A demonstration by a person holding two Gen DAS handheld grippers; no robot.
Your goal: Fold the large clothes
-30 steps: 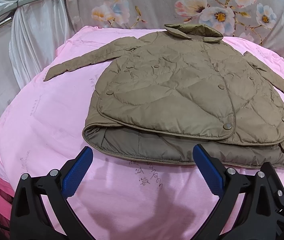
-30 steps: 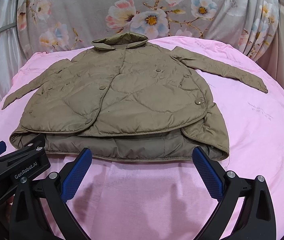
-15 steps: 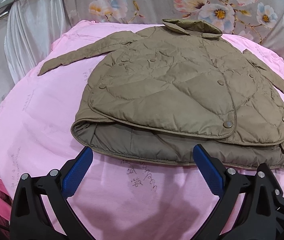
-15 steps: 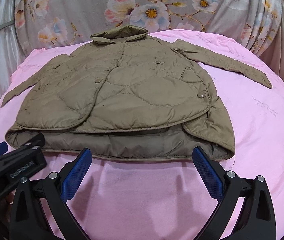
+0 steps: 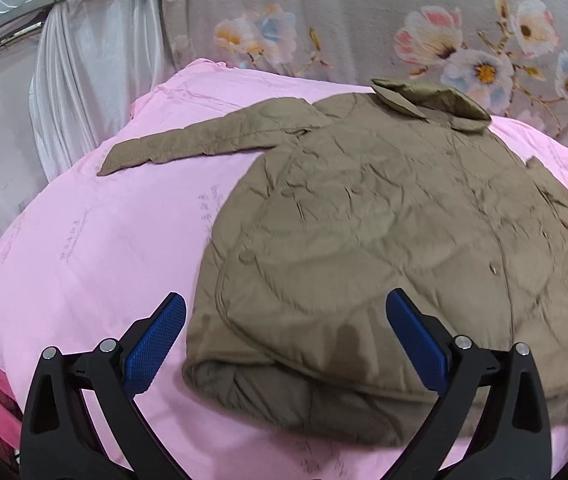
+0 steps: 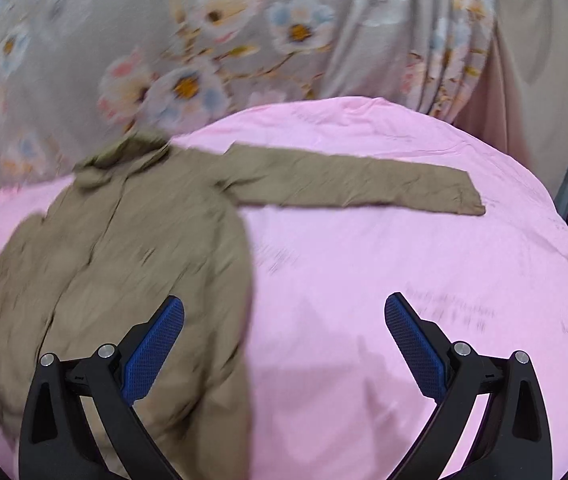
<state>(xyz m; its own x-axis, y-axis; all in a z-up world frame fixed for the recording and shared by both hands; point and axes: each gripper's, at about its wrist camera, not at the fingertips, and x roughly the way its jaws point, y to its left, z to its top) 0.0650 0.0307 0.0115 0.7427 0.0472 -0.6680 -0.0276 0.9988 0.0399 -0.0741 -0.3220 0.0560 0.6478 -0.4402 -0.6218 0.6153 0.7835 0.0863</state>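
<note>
Both pairs of jaws are seen spread wide with nothing between them. The left gripper [image 5: 284, 340], with its blue textured pads, is held low over the near hem of the olive-brown quilted jacket [image 5: 384, 240], one finger over bare sheet and the other over the padded front. The right gripper [image 6: 284, 340] is held off the jacket's right side, its left finger above the jacket's edge and its right finger over open pink sheet.

The jacket is laid face up and flat on the pink bed sheet [image 5: 96, 248], collar [image 5: 432, 98] towards the far wall, front closed, hem nearest the cameras. Both sleeves are spread outward: the left sleeve [image 5: 204, 140] slants out to the left in the left wrist view, the right sleeve [image 6: 348, 182] is stretched almost straight across the sheet in the right wrist view. This spread is judged to suit a fold that begins with the sleeves; the grippers appear placed to start it, and no fold is seen yet.

Beyond the bed a grey flowered curtain [image 6: 212, 60] hangs, with white drapery [image 5: 72, 80] at the left. Nothing is seen lying between either gripper and the sleeves. The right wrist view is blurred, so fine detail there cannot be told.
</note>
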